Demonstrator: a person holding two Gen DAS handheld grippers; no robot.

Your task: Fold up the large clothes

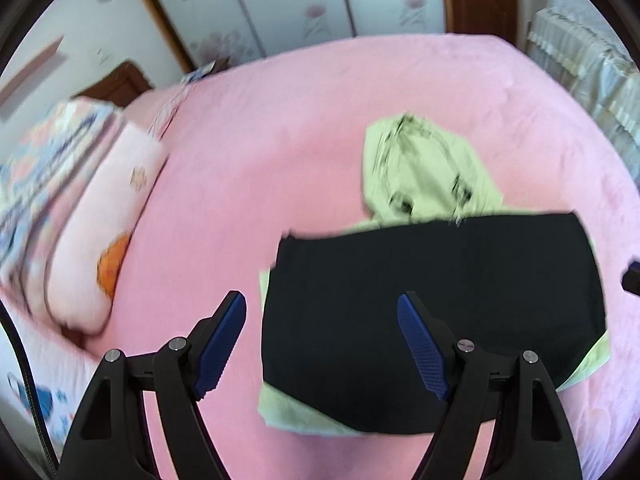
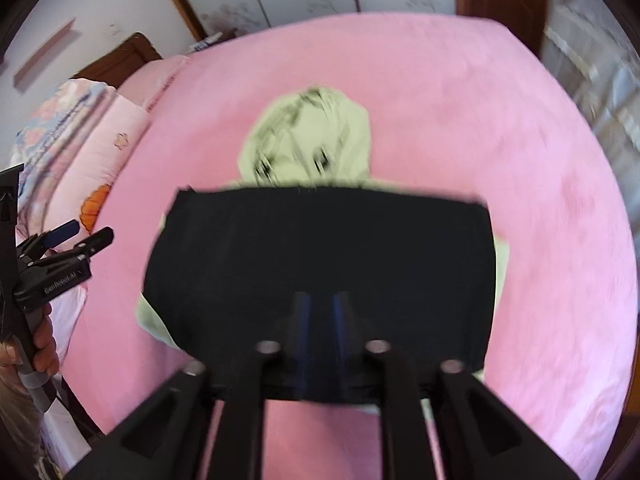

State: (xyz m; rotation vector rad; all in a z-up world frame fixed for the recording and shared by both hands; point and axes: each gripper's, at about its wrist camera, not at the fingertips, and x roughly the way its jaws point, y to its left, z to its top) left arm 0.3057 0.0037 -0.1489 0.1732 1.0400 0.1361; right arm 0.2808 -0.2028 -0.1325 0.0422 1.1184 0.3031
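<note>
Black garment lies folded on a pale green hoodie, mid pink bed, long axis crosswise, below both tongs. Left gripper wide open, empty; right gripper part open, blurred, apparently empty, more centred over it.

The left gripper body reads, blurred, "GenRobot.AI".
</note>
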